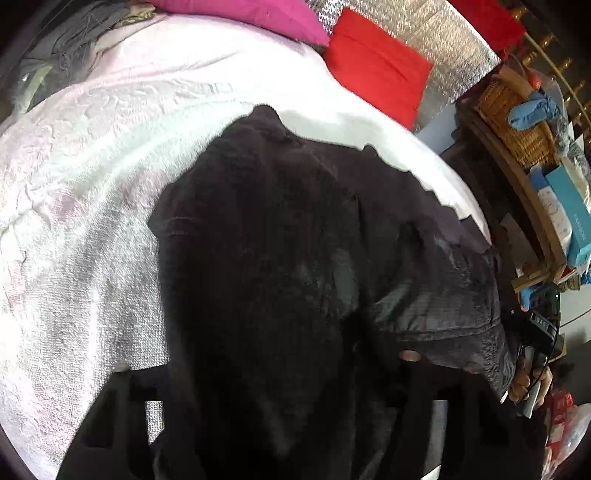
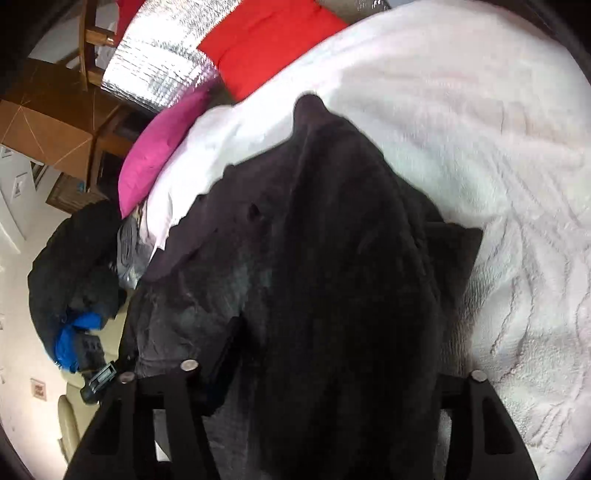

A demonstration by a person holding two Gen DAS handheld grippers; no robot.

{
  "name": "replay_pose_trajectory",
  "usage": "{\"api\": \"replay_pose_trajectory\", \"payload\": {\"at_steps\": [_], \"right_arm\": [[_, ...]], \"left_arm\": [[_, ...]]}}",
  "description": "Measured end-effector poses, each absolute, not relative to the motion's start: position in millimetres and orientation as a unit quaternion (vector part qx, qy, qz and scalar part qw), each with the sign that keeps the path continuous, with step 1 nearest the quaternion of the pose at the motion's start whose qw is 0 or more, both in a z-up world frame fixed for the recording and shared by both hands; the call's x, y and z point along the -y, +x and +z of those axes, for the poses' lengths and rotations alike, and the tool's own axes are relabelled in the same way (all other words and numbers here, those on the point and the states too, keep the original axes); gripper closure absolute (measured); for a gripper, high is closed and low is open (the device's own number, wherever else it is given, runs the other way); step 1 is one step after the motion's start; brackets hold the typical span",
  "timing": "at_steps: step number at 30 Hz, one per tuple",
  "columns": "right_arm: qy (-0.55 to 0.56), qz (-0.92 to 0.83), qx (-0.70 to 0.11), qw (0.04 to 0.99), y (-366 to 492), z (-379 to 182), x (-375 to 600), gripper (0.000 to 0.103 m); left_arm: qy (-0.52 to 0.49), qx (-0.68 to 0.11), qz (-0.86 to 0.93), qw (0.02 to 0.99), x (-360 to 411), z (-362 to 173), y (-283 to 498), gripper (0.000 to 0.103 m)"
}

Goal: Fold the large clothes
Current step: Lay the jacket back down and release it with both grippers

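Dark garment heaped on a white textured blanket covering the bed, bunched between the arms of both tools and rising to a peak. Left tool buried under the cloth; fingers hidden, so cannot tell whether clamped on fabric or merely draped by it. Right tool likewise smothered in the same garment, pads out of sight, grip impossible to judge. 2 cushions at the far end of the bed: magenta cushion beside red cushion, silver quilted foil behind. Wicker basket on a wooden shelf off the bed's edge.
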State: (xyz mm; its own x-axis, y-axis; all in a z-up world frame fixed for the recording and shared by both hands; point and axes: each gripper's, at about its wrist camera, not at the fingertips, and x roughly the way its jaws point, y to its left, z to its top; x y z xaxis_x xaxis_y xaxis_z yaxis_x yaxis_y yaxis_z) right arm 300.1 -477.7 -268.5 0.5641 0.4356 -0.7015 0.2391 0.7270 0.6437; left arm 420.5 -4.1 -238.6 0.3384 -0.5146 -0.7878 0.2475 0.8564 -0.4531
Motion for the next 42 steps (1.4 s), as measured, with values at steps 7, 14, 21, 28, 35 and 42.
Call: {"api": "replay_pose_trajectory", "payload": {"at_steps": [7,14,21,28,35,42], "right_arm": [[0.323,0.063,-0.401,0.855,276,-209,455,0.065],[0.329,0.028,-0.425,0.843,265,-242,468,0.065],[0.362,0.008,-0.458,0.812,269,-266,490,0.036],[0.277,-0.070,-0.417,0.863,229,-215,497,0.035],[0.253,-0.071,-0.347,0.901,200,-181,485,0.035],[0.207,-0.030,-0.355,0.911,215,-188,437,0.036]], "left_arm": [[-0.124,-0.465,-0.259,0.837,-2,-193,389,0.075],[-0.090,-0.505,-0.213,0.832,-11,-213,380,0.059],[-0.050,-0.515,-0.131,0.846,-7,-219,386,0.025],[0.065,-0.401,-0.063,0.912,15,-177,337,0.025],[0.096,-0.312,-0.044,0.944,15,-147,297,0.025],[0.109,-0.294,-0.054,0.948,37,-143,292,0.025]]}}
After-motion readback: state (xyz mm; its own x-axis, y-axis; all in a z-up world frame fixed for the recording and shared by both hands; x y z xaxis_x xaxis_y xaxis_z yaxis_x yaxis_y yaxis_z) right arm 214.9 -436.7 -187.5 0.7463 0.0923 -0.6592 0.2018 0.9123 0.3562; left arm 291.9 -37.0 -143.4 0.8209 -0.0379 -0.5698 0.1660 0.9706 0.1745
